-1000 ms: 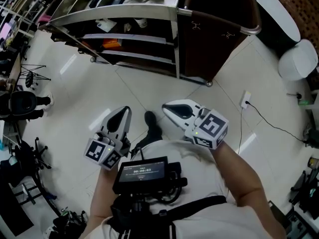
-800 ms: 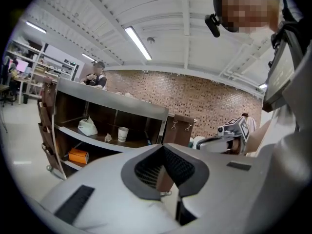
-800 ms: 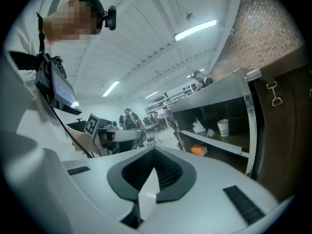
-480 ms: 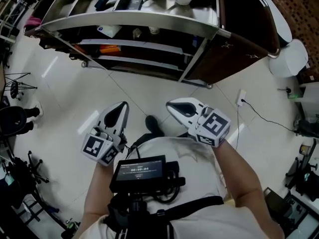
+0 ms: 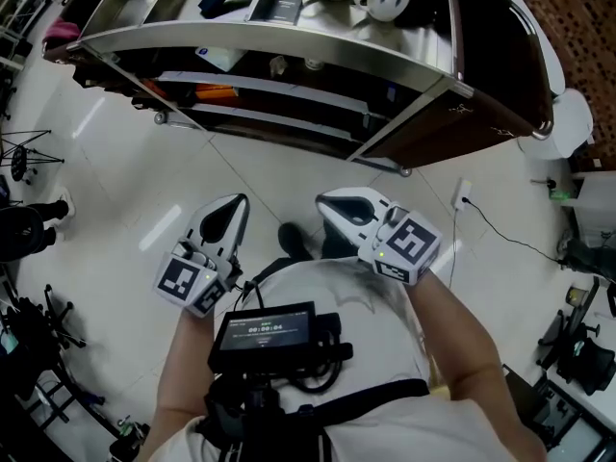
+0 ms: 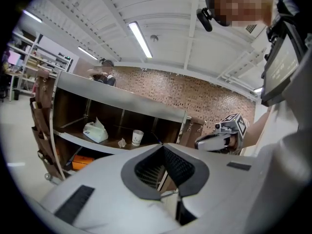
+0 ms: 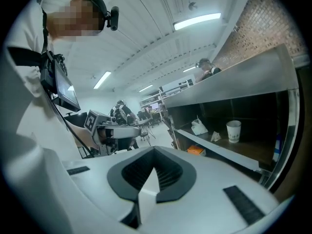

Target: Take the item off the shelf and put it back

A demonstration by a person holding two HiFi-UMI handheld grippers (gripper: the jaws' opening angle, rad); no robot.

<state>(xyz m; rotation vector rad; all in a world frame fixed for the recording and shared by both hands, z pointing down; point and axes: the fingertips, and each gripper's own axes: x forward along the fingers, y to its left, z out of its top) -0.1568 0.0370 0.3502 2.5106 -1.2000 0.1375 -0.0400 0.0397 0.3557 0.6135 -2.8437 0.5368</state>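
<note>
Paper cup (image 7: pixel 233 131) stands upright on shelf (image 7: pixel 219 153); left claw (image 5: pixel 234 203), right claw (image 5: pixel 325 201) clenched empty.

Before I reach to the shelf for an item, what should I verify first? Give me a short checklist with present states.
1. Left gripper empty: ok, jaws together, nothing between.
2. Right gripper empty: ok, same.
3. Jaws opened for a grasp: not ok, both shut.
4. Paper cup upright on the shelf: ok.
5. Grippers at the shelf: not ok, both over the floor, short of it.
</note>
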